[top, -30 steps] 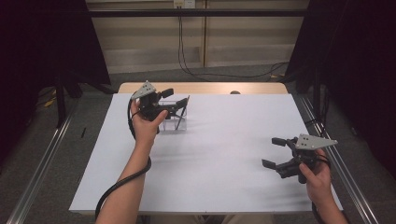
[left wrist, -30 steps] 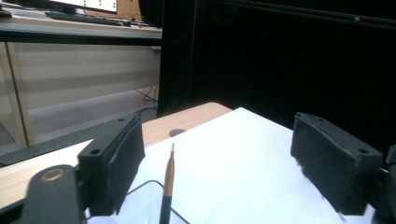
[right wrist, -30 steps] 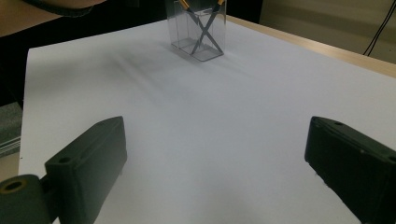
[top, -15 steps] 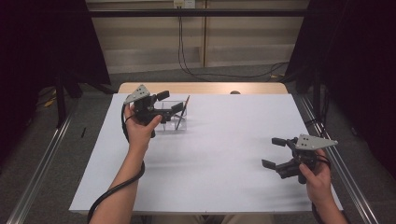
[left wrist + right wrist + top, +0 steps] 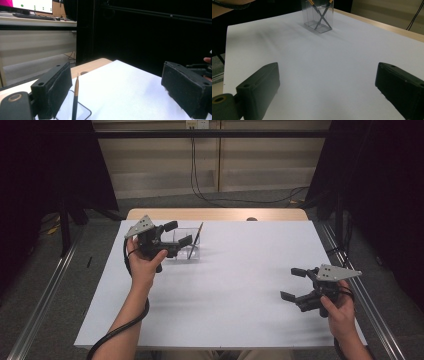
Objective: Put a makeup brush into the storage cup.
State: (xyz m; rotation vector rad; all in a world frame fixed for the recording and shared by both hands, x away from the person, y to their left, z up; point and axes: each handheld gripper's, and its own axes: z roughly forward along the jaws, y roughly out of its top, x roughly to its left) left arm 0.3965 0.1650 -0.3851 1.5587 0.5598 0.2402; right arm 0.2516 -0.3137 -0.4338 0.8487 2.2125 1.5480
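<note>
Two pencils cross inside the clear box (image 5: 186,244).
Left gripper (image 5: 175,234) hovers over that box, jaws just opened, empty; right gripper (image 5: 295,284), well apart from it, gapes empty.

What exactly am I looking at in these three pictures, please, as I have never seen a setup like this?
No robot arm is here: a person at a table holds a hand-operated tool in each hand, each ending in two black jaws. The high view looks down from above the person's side. There the left gripper is at the far left of the white sheet, and the right gripper rests near the right edge. The other two pictures come from a camera riding on each gripper, looking out between its jaws. On the sheet stands a clear box holding two pencils that cross each other. One pencil tip also rises beside the jaw in the left gripper view. Both grippers are open and hold nothing; the left one's jaws have just been opening beside the box.
</note>
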